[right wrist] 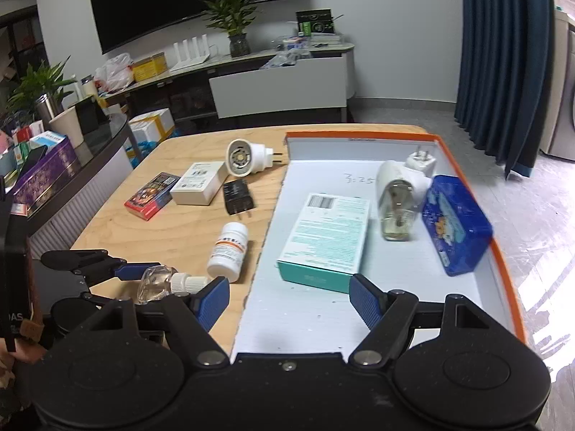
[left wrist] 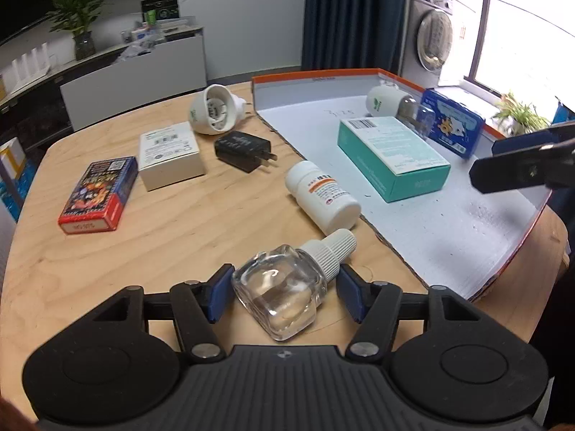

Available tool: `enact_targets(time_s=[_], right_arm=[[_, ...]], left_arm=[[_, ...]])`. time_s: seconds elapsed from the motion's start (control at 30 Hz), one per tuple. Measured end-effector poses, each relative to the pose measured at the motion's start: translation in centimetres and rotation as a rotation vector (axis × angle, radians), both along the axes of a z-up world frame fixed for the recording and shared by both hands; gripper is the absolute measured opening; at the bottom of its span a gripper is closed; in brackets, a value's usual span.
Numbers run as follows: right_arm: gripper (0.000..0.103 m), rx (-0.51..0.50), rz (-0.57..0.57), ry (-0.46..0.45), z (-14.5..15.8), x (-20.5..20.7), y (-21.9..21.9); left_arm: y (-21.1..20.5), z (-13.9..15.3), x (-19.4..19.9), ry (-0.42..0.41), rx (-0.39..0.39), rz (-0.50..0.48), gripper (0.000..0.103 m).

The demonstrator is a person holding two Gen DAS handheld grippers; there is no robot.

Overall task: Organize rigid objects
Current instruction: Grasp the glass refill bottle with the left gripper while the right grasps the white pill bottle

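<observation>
Left gripper [left wrist: 284, 296] low over the wooden worktop [left wrist: 179, 237], fingers [left wrist: 220, 296] either side of a clear glass bottle [left wrist: 280, 296] with a white ribbed cap [left wrist: 332, 249]. Left pad touches the glass; the right pad sits at the neck, contact there unclear. Bottle lies on its side on the worktop, cap pointing toward the tray [left wrist: 449, 251], just beside the tray's near cut edge.

Right gripper [right wrist: 289, 300] hangs over the tray's near end, fingers [right wrist: 364, 301] spread, nothing between them.

All places relative to the tray, a shallow white cardboard one with an orange rim:
- Inside: teal box [left wrist: 393, 158] in the middle, lying flat; white plug-in vaporizer [right wrist: 393, 194] with its glass bottle beyond the teal box; blue box [right wrist: 454, 224] against the right-hand wall, tilted.
- Outside, touching or almost at the left edge: white pill bottle [left wrist: 321, 197] on its side, orange-striped label up.
- Further left of the tray on the worktop: black charger [left wrist: 242, 151] with prongs out, white plug-in unit [left wrist: 215, 109] on its side near the tray's far-left corner, white box [left wrist: 169, 154], then a red and blue box [left wrist: 99, 194] furthest out.
</observation>
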State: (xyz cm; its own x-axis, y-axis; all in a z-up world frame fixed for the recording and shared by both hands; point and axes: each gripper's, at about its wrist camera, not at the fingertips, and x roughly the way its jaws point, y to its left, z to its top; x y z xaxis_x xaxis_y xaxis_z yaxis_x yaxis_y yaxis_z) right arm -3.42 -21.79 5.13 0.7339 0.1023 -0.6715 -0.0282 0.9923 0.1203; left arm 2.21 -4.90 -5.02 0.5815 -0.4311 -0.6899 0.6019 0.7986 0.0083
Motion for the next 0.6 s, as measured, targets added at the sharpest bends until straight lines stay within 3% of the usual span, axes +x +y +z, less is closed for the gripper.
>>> enact_targets(time_s=[0.23, 0.27, 0.3, 0.4, 0.57, 0.6], right_arm=[[0.087, 0.024, 0.09, 0.033, -0.9, 2.8, 2.6], [0.087, 0.028, 0.105, 0.041, -1.1, 3.4, 3.1], [0.086, 0.029, 0.118, 0.05, -1.4, 4.2, 3.6], [0.084, 0.017, 0.139, 0.085, -2.4, 6.7, 5.2], [0.062, -0.038, 0.14, 0.182, -4.6, 10.6, 6.8], [0.05, -0.042, 0.132, 0.199, -5.1, 11.0, 6.8]], left_arm=[[2.4, 1.7, -0.9, -0.01, -0.048, 0.131, 0.062], [2.8, 2.0, -1.0, -0.017, -0.048, 0.153, 0.06], [3.3, 2.4, -0.9, -0.02, -0.051, 0.175, 0.05], [4.7, 3.0, -0.5, 0.005, -0.069, 0.24, 0.048], [6.3, 2.1, -0.2, 0.029, -0.1, 0.269, 0.047], [6.5, 2.0, -0.2, 0.031, -0.109, 0.264, 0.047]])
